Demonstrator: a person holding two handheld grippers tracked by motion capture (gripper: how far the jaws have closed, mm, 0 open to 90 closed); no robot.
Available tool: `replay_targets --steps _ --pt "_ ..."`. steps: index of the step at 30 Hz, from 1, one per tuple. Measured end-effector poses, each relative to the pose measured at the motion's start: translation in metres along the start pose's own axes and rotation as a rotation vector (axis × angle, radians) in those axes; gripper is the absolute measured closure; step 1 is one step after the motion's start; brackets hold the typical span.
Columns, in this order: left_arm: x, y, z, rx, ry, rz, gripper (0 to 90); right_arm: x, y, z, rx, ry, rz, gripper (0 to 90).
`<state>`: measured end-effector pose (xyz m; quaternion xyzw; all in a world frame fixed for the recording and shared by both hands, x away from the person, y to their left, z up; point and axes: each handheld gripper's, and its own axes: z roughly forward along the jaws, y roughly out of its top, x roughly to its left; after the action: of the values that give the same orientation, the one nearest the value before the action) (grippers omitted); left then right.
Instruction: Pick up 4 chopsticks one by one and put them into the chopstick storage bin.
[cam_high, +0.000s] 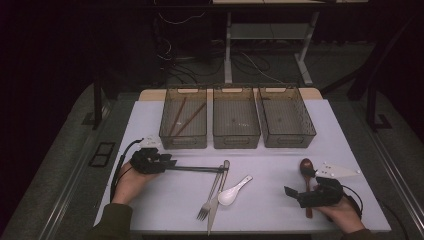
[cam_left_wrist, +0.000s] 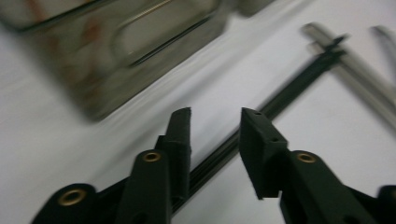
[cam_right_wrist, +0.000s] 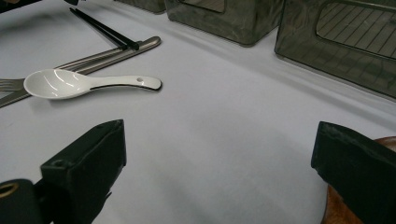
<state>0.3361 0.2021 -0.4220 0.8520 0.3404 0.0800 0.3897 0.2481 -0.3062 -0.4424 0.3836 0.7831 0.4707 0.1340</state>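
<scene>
The black chopsticks (cam_high: 195, 169), a pair, lie flat on the counter (cam_high: 270, 200) left of centre in the high view, running from the left gripper (cam_high: 172, 162) rightward to the handle ends of the metal cutlery. In the left gripper view they (cam_left_wrist: 280, 100) pass between and under the two fingers (cam_left_wrist: 180, 135), which stand parted on either side with a gap and are not pressed on them.

Counted: two black chopsticks, one fork (cam_high: 210, 197), one knife (cam_high: 217, 197), one white ceramic spoon (cam_high: 234, 190), one wooden spoon (cam_high: 306, 170), three grey bins (cam_high: 236, 124) in a row across the upper middle, and two brown chopsticks (cam_high: 182, 119) leaning in the leftmost bin.

The fork and knife lie together, slanting toward the lower centre, the knife's tip close to the counter's near edge. The white spoon (cam_right_wrist: 79, 84) sits just beside them on the right.

The right gripper (cam_high: 295, 192) rests at the lower right, its fingers (cam_right_wrist: 88, 158) spread wide with nothing between them; the wooden spoon's bowl shows beside the right finger in the right gripper view, its handle running under the hand toward the near edge.

Bare counter lies between the white spoon and the right gripper, and in a band between the bins' front walls and the cutlery.
</scene>
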Motion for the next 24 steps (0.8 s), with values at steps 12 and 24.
replay_targets --steps 12,24 --pt "-0.033 0.028 0.044 0.032 -0.194 0.142 49.9 0.000 0.000 0.001 0.003 0.002 -0.004 2.8" --pt "-0.050 0.041 0.081 0.072 -0.251 0.223 52.2 0.000 0.000 0.001 0.003 0.004 0.001 2.8"
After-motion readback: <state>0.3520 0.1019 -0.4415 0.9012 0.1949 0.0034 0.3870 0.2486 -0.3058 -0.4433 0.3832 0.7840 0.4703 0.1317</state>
